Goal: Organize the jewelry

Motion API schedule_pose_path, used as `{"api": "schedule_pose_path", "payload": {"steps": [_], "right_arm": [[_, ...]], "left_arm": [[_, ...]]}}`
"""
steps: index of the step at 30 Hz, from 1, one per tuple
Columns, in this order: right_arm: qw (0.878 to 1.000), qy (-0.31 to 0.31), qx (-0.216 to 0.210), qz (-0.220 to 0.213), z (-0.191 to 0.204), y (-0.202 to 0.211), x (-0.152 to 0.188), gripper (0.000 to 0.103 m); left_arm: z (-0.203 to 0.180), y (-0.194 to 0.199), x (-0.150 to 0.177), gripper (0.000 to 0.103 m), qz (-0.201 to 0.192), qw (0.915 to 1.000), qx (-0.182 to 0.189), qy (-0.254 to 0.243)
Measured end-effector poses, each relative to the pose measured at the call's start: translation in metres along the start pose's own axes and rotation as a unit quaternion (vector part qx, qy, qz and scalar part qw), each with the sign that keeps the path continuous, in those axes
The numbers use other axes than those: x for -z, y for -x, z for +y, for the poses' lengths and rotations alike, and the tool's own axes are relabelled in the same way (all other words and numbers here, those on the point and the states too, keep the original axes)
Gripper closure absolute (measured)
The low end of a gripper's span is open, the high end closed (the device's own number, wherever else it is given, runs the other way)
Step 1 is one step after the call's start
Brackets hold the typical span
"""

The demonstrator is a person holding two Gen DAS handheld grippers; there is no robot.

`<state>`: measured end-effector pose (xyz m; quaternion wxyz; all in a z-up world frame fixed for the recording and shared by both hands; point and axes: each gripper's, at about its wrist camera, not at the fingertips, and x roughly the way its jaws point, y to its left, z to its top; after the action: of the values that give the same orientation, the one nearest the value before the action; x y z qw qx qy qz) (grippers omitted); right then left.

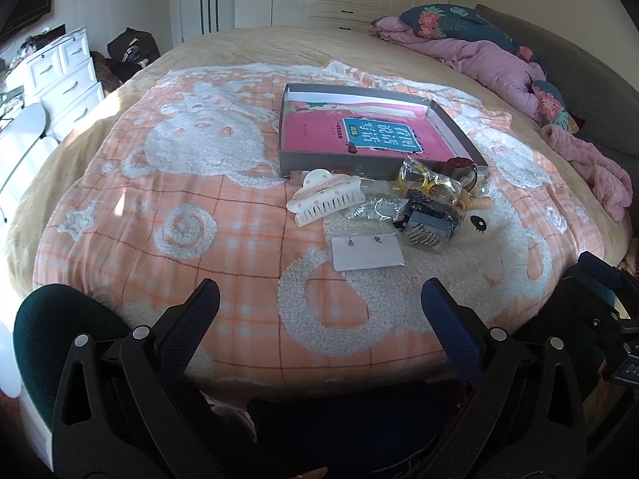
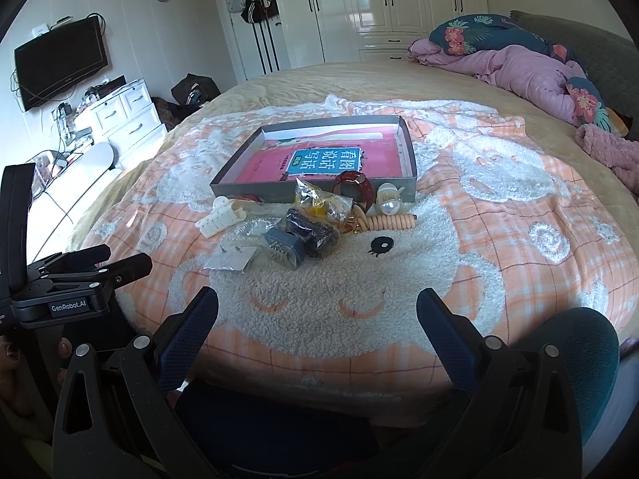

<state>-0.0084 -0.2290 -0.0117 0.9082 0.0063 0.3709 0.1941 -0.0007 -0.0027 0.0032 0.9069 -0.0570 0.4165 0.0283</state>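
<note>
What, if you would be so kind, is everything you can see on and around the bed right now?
tray: 1, grey, middle of the blanket, pink book inside
hair claw: 1, white, left of the pile in front of the tray
earring card: 1, white, nearest the tools
yellow item in clear bag: 1, top of the pile
watch: 1, dark red, against the tray wall
pearl clip: 1, white, right of the watch
coil hair tie: 1, beige, right edge of the pile
quilt: 1, pink, far right
drawers: 1, white, left wall
left tool: open, empty
right tool: open, empty
</note>
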Motion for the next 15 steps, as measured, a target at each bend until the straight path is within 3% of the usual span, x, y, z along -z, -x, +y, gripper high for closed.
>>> {"api": "schedule_pose_path", "payload": {"steps": [15], "right_arm": [[1.000,-0.004,-0.001,-0.001,-0.002,-0.001,-0.003,0.004]], "left_arm": [[-0.010,0.001,-0.007,0.009,-0.008,1.0000,0.003,-0.001]]}}
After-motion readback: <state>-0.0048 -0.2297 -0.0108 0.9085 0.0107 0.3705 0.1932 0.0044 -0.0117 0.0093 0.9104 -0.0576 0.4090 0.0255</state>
